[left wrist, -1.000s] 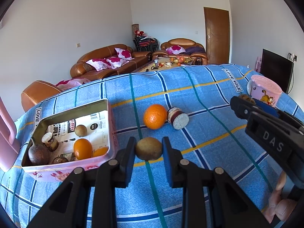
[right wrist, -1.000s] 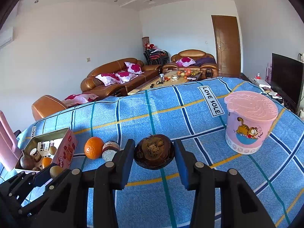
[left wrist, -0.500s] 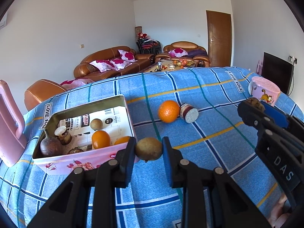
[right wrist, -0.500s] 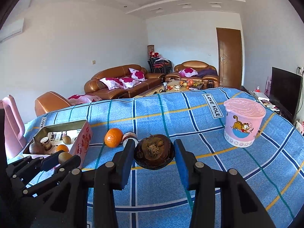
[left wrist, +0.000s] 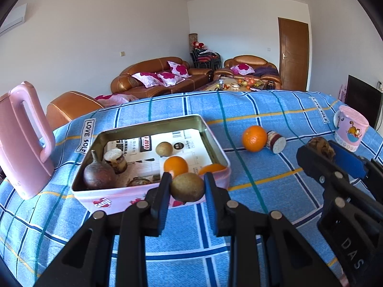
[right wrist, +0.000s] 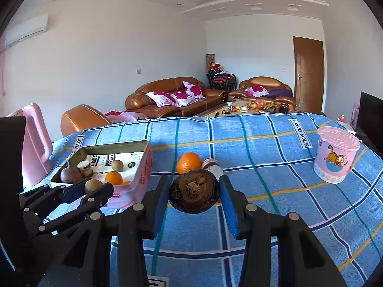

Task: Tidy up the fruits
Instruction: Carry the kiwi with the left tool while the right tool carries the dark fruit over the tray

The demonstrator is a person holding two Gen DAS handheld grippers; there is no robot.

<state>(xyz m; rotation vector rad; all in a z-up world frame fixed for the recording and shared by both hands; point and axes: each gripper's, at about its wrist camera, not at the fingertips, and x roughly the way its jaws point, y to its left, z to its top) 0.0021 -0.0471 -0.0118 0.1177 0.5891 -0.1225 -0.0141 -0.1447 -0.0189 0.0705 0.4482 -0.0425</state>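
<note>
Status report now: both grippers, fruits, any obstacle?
Left gripper shut on kiwi, near tin. Right gripper shut on mangosteen. Nothing in the way.

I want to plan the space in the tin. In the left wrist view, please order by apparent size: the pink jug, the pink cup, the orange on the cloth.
1. pink jug, clearly largest.
2. pink cup.
3. orange, slightly smaller than the cup.
The jug stands nearer the camera, so its lead is partly exaggerated.

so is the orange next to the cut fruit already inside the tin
No, the orange sits on the blue cloth beside the cut fruit, to the right of the tin.
</note>
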